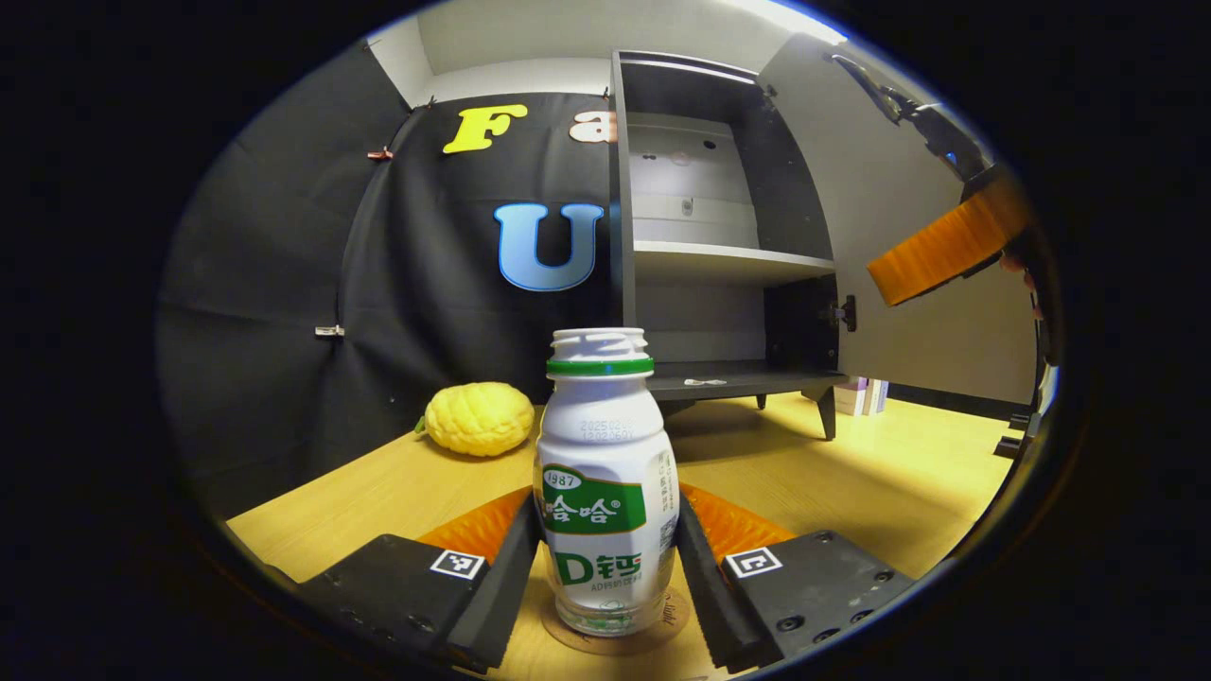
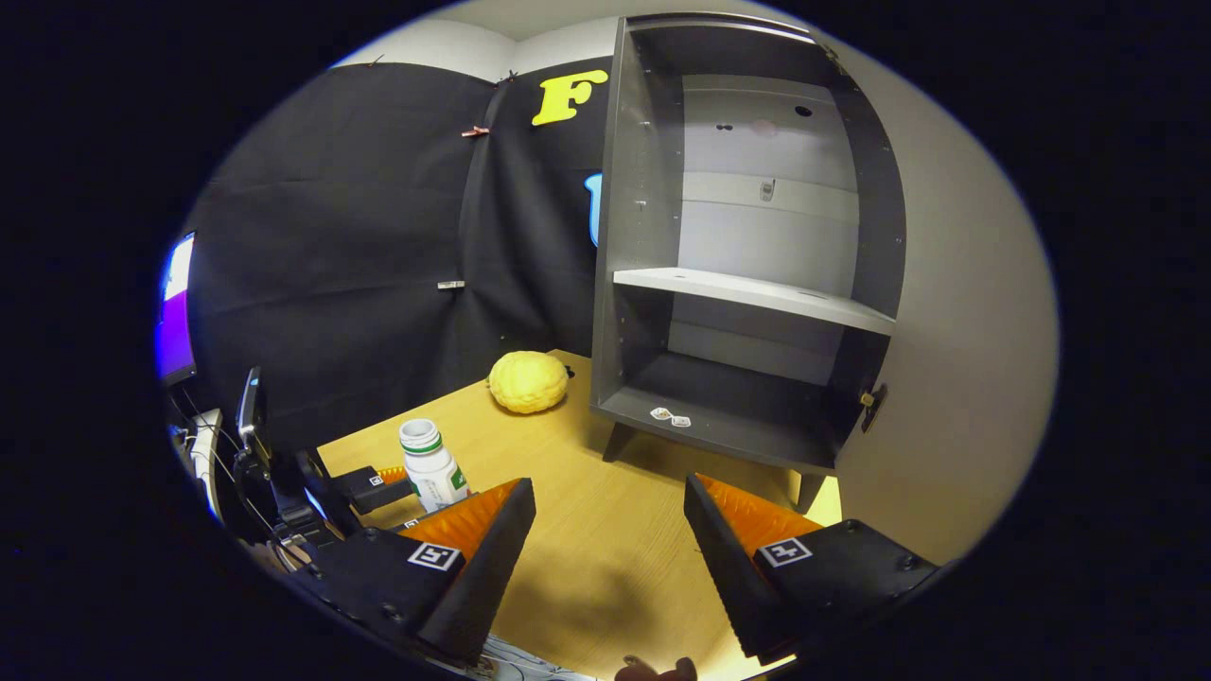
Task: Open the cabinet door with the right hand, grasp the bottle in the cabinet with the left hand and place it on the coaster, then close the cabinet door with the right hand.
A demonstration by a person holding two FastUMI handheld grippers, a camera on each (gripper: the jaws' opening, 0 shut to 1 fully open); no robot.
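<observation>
In the left gripper view, a yellow bumpy fruit (image 1: 479, 418) lies on the wooden table (image 1: 880, 482) at the left, near the black cloth wall. At centre, the bottle (image 1: 606, 492), white with a green label and a green neck ring, stands upright on a round coaster (image 1: 620, 636). The left gripper (image 1: 605, 553) flanks the bottle, one finger on each side. Both fingers sit close against the bottle's sides; whether they press on it cannot be told. Behind the bottle, the grey cabinet (image 1: 719, 255) stands on short legs with its interior shelf (image 1: 728, 260) bare. The cabinet door (image 1: 908, 236) is swung open to the right. At the far right, an orange finger of the right gripper (image 1: 946, 248) is beside the door's inner face.

In the right gripper view, the left gripper (image 2: 378, 487) and the bottle (image 2: 431, 465) appear at the lower left on the table (image 2: 605, 558). The fruit (image 2: 528, 381) lies farther back, just left of the cabinet (image 2: 747, 255). The right gripper (image 2: 610, 530) has its fingers spread wide apart, with nothing between them. The door (image 2: 956, 378) stands open at the right.
</observation>
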